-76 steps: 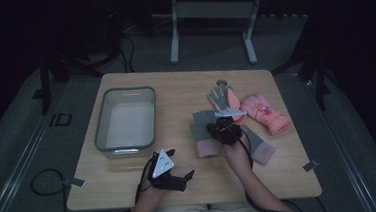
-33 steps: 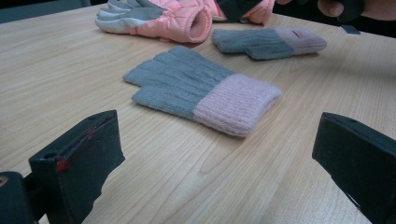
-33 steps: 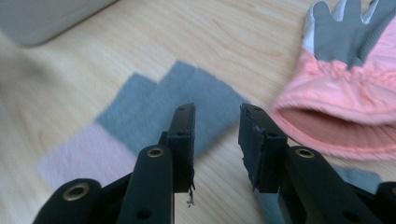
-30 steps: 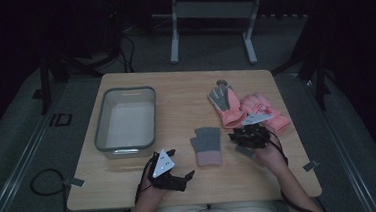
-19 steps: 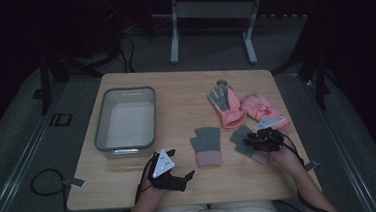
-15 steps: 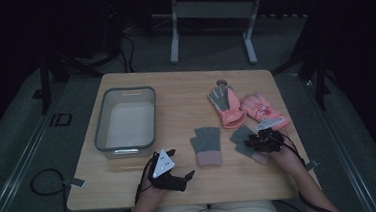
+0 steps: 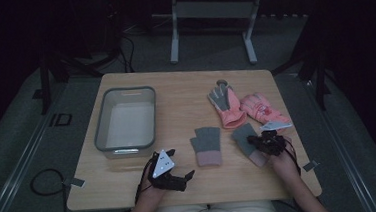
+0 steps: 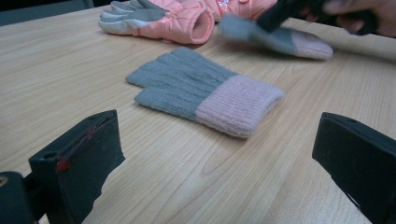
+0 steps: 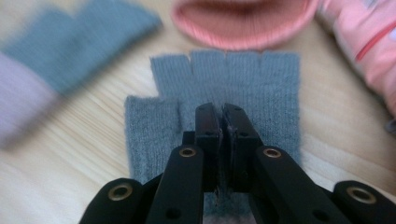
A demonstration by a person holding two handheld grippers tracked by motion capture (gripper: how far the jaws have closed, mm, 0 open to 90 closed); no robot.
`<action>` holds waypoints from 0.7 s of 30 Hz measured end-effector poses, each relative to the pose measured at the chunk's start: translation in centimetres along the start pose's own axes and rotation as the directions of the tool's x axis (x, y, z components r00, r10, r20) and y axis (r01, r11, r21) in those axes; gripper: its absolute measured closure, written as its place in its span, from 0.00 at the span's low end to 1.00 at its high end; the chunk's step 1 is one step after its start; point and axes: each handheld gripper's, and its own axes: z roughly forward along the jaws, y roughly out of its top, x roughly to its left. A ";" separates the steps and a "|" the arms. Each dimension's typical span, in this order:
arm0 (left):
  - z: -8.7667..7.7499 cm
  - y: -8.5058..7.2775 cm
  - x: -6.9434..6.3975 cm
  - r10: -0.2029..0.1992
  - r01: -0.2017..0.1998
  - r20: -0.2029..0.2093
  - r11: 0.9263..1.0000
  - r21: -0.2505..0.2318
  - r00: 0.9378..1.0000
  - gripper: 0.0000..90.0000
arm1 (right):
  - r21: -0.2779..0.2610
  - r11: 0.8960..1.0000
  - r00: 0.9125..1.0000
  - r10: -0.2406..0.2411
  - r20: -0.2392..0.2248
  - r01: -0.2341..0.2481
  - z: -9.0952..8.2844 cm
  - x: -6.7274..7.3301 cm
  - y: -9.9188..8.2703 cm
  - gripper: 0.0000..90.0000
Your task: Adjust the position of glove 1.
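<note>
On my table I count four gloves: two grey knit fingerless gloves with pink cuffs, one [image 7: 207,143] lying flat and one [image 7: 245,141] under my right hand, and two padded pink ski gloves [image 7: 226,106] [image 7: 262,110]. There is also one grey plastic bin [image 7: 125,120].

Grey knit gloves [image 7: 208,145] with pale pink cuffs, pink ski gloves [image 7: 227,106] with grey palms, light wood table [image 7: 185,93]

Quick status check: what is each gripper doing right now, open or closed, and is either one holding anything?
Left gripper: open, holding nothing, low over the table.
Right gripper: jaws just closed, pinching the grey knit glove on the table.
</note>
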 end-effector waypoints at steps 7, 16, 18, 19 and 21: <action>0.0 0.0 0.0 0.002 -0.002 0.001 1.000 -0.001 1.000 0.01 | -0.101 0.991 0.992 0.100 0.079 -0.092 -3.7 2.4 2.1 0.95; 0.0 0.0 -0.1 0.008 -0.008 -0.006 1.000 0.002 1.000 0.01 | -0.160 0.952 0.932 0.292 0.214 -0.261 -4.2 4.9 1.5 0.95; 0.0 0.0 -0.1 0.007 -0.007 -0.006 1.000 0.000 1.000 0.01 | -0.158 0.939 0.919 0.333 0.208 -0.305 -3.8 4.8 0.9 0.95; 0.0 0.0 -0.1 0.007 -0.007 -0.006 1.000 0.000 1.000 0.01 | -0.158 0.939 0.919 0.333 0.208 -0.305 -3.8 4.8 0.9 0.95; 0.0 0.0 -0.1 0.010 -0.010 -0.004 1.000 0.000 1.000 0.01 | -0.150 0.922 0.899 0.383 0.214 -0.357 -3.0 4.4 0.1 0.95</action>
